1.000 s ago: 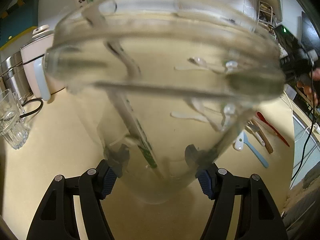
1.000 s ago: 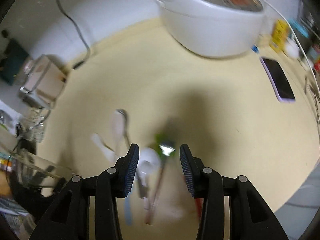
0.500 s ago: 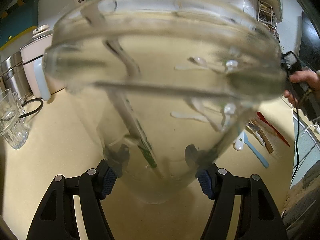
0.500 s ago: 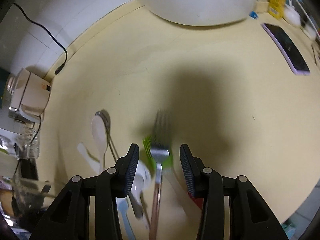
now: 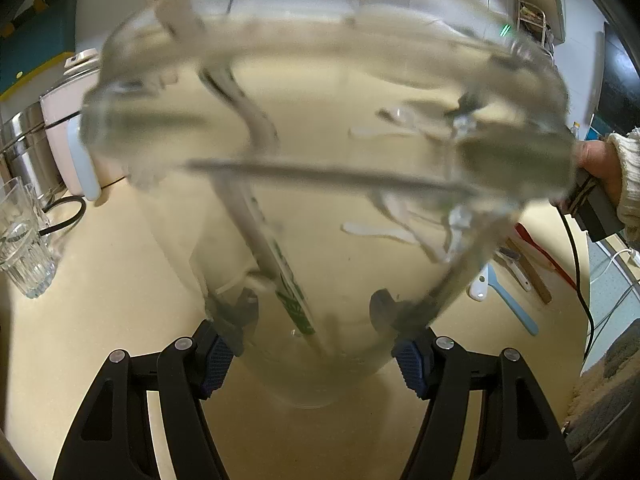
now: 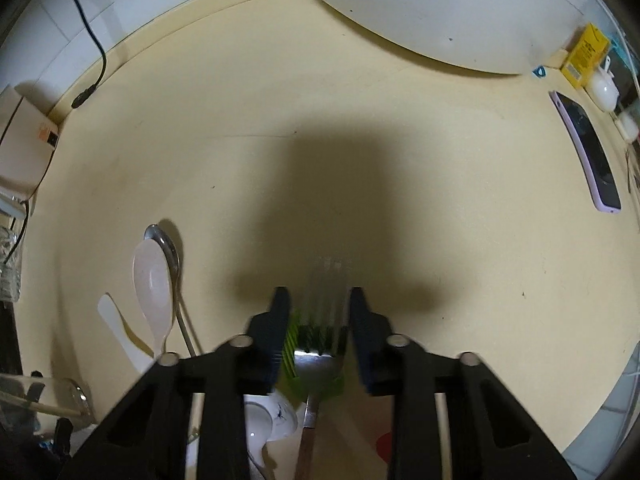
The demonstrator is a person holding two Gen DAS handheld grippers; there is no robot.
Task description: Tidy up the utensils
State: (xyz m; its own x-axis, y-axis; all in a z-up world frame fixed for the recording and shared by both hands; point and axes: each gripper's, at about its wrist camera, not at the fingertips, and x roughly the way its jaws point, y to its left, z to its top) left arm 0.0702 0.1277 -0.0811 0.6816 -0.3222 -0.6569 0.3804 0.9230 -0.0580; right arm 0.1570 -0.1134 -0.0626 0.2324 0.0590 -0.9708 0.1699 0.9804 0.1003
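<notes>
My left gripper [image 5: 310, 326] is shut on a clear glass jar [image 5: 320, 152] tilted toward the camera, with a green-printed utensil [image 5: 288, 280] and other sticks inside. My right gripper [image 6: 319, 322] is open just above the counter, its jaws either side of a metal fork [image 6: 320, 344] lying over a green fork [image 6: 292, 344]. A pale spoon [image 6: 151, 280], a metal spoon [image 6: 168, 248], a white spatula [image 6: 116, 328] and a white ceramic spoon [image 6: 272, 420] lie to its left. The jar also shows at lower left of the right wrist view [image 6: 40, 400].
A white rice cooker [image 6: 440, 12] stands at the back and a phone [image 6: 588, 152] lies at right. A drinking glass [image 5: 24, 248] and a white appliance [image 5: 76, 132] stand left of the jar. More utensils, blue [image 5: 512, 304] and red [image 5: 544, 256], lie right of it.
My right gripper has dropped low over the utensil pile and now straddles the metal fork. The left gripper and jar have stayed still.
</notes>
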